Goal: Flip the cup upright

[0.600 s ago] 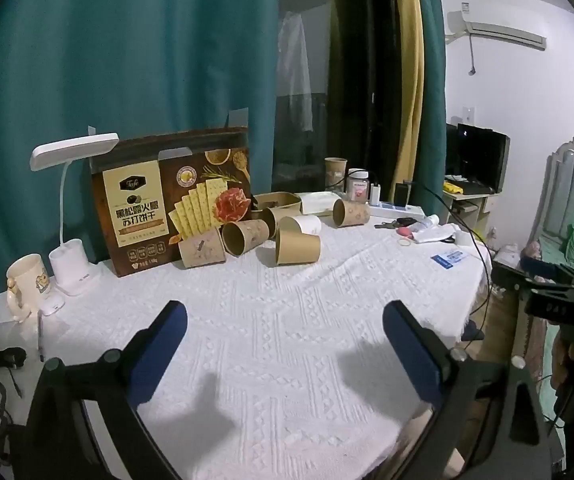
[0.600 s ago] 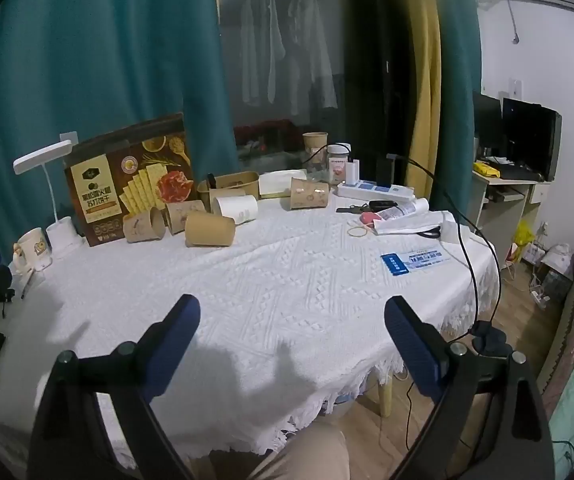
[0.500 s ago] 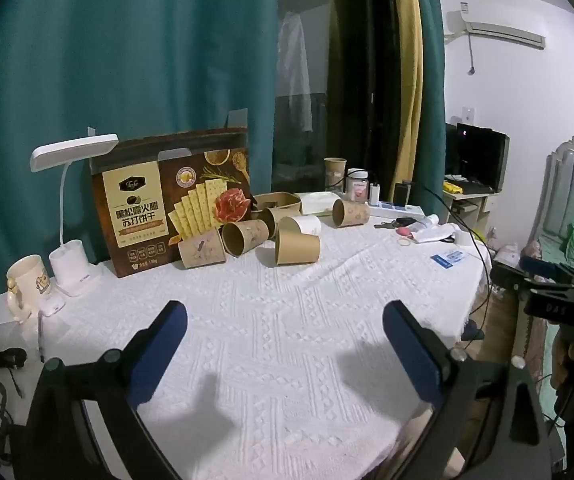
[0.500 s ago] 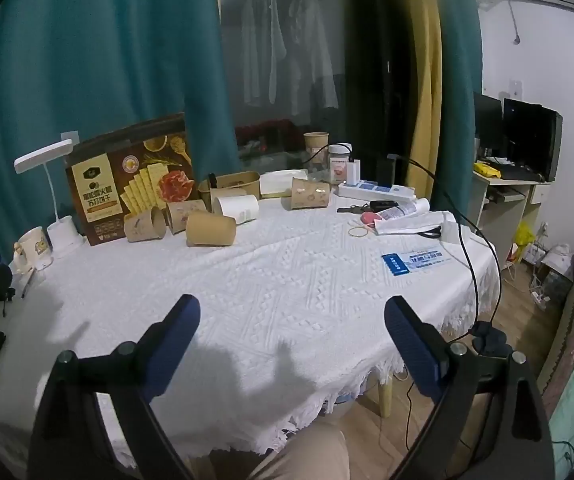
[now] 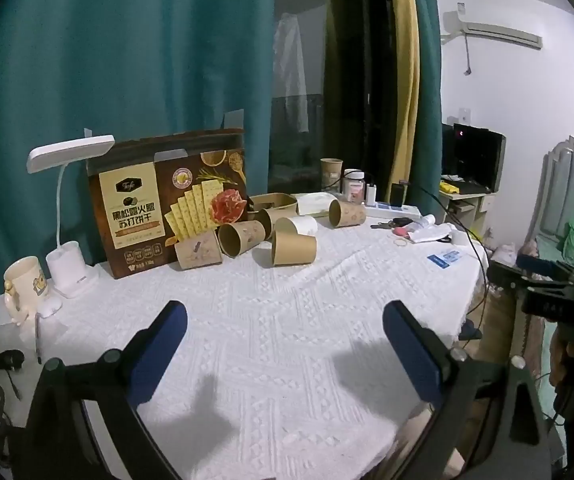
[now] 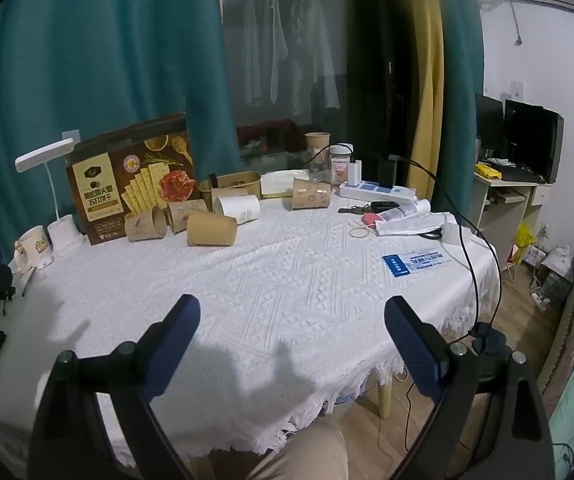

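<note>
The cup [image 5: 294, 249], a plain brown paper one, is lying on its side toward the far side of the table, closest to the grippers out of a whole bunch of tipped-over cups, with its open mouth facing left in the left wrist view. Right behind it there's a white cup [image 5: 301, 225] also on its side, plus a printed brown cup [image 5: 241, 238] with its mouth toward the camera and another printed one [image 5: 198, 253] at the left end of the cluster, all pretty much touching or just beside each other. One more printed cup [image 5: 347, 213] lies a bit off to the right, and an upright cup [image 5: 331, 169] stands further back near a jar [image 5: 354, 186]. Behind the pile is a big cracker box [image 5: 167, 204] standing up, with a white desk lamp [image 5: 69, 216] and a mug [image 5: 23, 286] to its left. On the right side of the table there's a power strip [image 6: 377, 192], a rubber band [image 6: 360, 233], and a blue card [image 6: 413, 263]. Both tools are nowhere near anything: the left gripper [image 5: 285, 346] is spread wide over bare cloth with nothing between its blue pads, and the right gripper [image 6: 291, 338] is the same, wide apart and hanging over the near edge. Nothing sits between the grippers and the cup, just open white tablecloth [image 6: 287, 280] with a woven diamond pattern. Room-wise: teal curtains [image 5: 127, 60], a dark window, and a monitor [image 6: 531, 142] on a desk off to the right.
</note>
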Action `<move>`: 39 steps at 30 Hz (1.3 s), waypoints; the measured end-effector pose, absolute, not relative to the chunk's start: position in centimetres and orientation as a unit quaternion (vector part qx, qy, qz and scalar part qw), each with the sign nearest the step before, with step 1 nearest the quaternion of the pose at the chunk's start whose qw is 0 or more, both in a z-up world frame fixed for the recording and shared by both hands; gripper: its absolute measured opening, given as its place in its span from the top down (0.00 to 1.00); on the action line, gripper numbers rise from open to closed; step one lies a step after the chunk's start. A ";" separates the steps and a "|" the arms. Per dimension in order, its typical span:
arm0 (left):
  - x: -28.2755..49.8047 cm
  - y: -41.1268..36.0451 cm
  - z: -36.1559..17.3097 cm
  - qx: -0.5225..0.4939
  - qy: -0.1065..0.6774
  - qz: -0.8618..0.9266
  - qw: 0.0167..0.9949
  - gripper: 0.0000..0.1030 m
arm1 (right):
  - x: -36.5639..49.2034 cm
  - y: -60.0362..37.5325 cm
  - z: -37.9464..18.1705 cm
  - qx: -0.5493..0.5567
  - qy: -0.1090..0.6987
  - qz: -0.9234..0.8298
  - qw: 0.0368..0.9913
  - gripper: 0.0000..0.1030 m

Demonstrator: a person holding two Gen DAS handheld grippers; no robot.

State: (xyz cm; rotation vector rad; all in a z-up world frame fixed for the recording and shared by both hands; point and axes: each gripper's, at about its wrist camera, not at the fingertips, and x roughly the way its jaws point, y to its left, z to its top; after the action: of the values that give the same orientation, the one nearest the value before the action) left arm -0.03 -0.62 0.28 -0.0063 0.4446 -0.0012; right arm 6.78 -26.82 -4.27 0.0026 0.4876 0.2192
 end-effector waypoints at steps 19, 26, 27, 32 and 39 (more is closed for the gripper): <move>0.1 -0.2 0.1 -0.017 0.220 -0.006 0.975 0.04 | 6.8 -26.8 -4.2 0.001 0.241 0.108 0.965 0.10; 0.2 -0.2 0.2 -0.016 0.219 -0.002 0.976 0.04 | 6.9 -26.8 -4.2 0.001 0.241 0.108 0.964 0.10; 0.2 -0.2 0.2 -0.016 0.220 -0.002 0.975 0.04 | 6.9 -26.8 -4.2 0.000 0.241 0.108 0.965 0.10; 0.2 -0.2 0.2 -0.016 0.219 -0.001 0.976 0.04 | 6.9 -26.8 -4.2 0.000 0.241 0.108 0.965 0.10; 0.3 0.0 0.3 -0.019 0.219 -0.003 0.976 0.04 | 6.9 -26.7 -4.1 0.001 0.241 0.108 0.964 0.10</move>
State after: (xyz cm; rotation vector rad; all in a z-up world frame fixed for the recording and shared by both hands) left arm 0.31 -0.03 0.31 -0.0380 0.4406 -0.0054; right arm 6.91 -26.74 -4.13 0.0010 0.4883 0.2193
